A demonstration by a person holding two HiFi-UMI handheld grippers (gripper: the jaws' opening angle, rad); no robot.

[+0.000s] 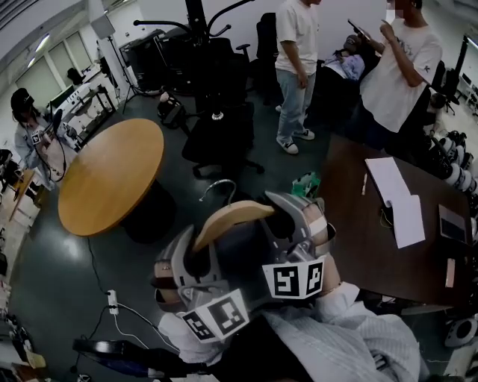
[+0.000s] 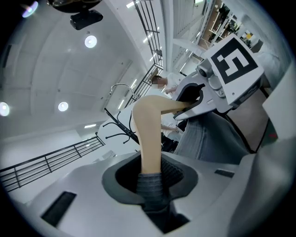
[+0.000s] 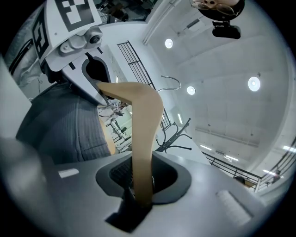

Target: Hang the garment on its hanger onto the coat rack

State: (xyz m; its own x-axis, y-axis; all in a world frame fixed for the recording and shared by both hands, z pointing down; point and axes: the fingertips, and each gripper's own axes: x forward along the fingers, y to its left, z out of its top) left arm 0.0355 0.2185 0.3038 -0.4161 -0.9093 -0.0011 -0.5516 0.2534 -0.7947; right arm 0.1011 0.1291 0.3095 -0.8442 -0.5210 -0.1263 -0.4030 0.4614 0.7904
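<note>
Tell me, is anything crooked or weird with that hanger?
Nothing stands out. The left gripper and the right gripper each clamp one arm of the wooden hanger, and the gray garment hangs from it.

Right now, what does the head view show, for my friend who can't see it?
The left gripper and right gripper hold a wooden hanger with a dark garment, one at each end. Its hook points toward a black coat rack across the floor. A round table stands left.
</note>
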